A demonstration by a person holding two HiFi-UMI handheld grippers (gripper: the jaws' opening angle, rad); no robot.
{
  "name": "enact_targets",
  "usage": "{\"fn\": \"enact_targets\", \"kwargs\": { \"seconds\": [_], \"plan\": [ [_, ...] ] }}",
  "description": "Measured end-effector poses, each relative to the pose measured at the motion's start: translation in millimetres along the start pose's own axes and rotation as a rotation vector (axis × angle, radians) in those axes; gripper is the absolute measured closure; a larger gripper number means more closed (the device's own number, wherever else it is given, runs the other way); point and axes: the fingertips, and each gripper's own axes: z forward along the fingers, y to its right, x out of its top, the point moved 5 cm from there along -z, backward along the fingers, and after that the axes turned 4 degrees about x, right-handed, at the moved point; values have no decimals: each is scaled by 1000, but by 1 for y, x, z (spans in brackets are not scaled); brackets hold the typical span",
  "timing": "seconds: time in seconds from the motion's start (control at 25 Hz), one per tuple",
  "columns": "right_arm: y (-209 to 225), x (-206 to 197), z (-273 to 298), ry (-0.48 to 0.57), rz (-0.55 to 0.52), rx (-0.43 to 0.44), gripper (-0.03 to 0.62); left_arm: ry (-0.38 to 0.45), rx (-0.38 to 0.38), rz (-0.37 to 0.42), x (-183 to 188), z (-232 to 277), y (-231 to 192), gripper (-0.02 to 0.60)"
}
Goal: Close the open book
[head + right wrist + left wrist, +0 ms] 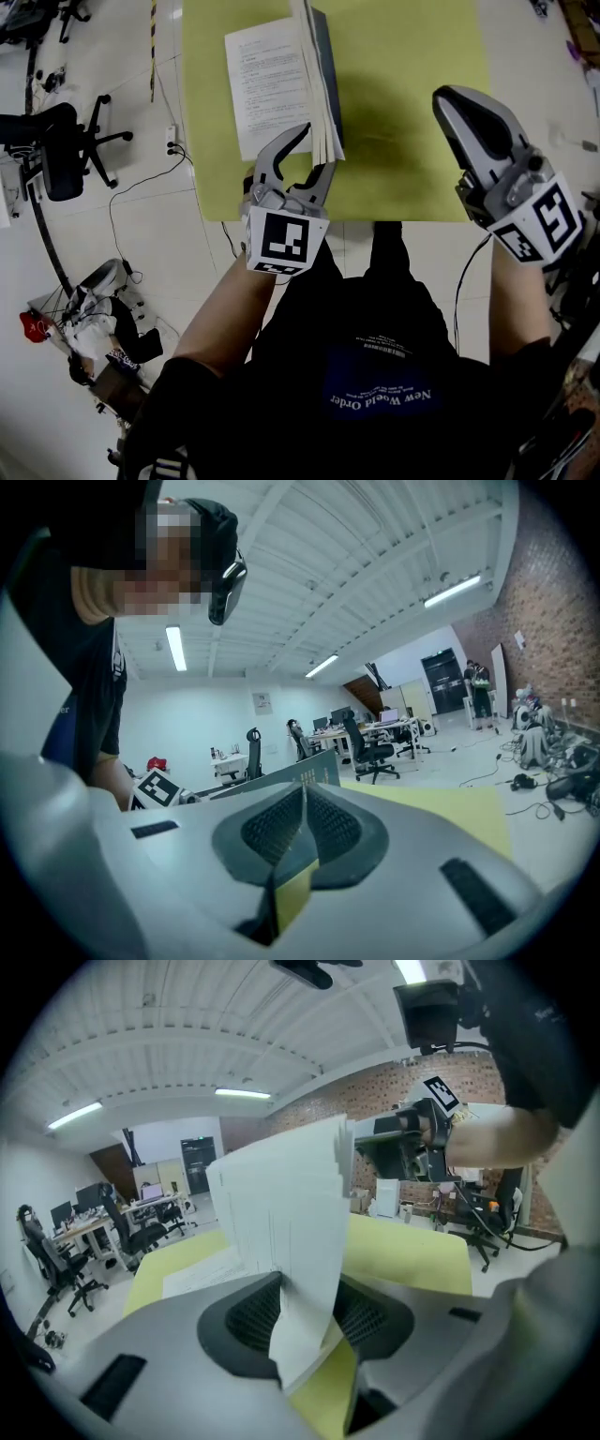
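Lying at the upper middle of the frame, the book (267, 84) runs its long axis up and down the picture on the yellow table (412, 94), close to the table's left edge. Bare tabletop spreads to its right. The left gripper (316, 150) has its jaws spread, with the lifted pages (319, 103) standing loosely between them. The right gripper (459, 103), at right, has its jaws pressed together and empty.

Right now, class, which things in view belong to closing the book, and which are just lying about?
Belong to the job:
- book, open on the table
- its lifted pages
- left tool, open around those pages

Just lying about:
- right tool, shut and empty
- office chair
- floor clutter
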Motion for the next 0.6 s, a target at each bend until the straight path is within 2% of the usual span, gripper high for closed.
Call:
{"fn": "enact_targets", "kwargs": {
  "seconds": [0.24,0.44,0.52,0.6],
  "plan": [
    [-13,-4,19,-12,-8,19,605,-55,14,-120,-26,-9,-21,413],
    [-22,-5,33,-27,-16,42,605,-100,14,-318,-46,-13,-36,362],
    [-32,-10,46,-35,-16,46,605,-116,8,-413,-61,-20,-46,353],
    [-37,-14,56,-40,-11,47,605,-126,-1,-475,-71,-25,-52,350]
  ]
}}
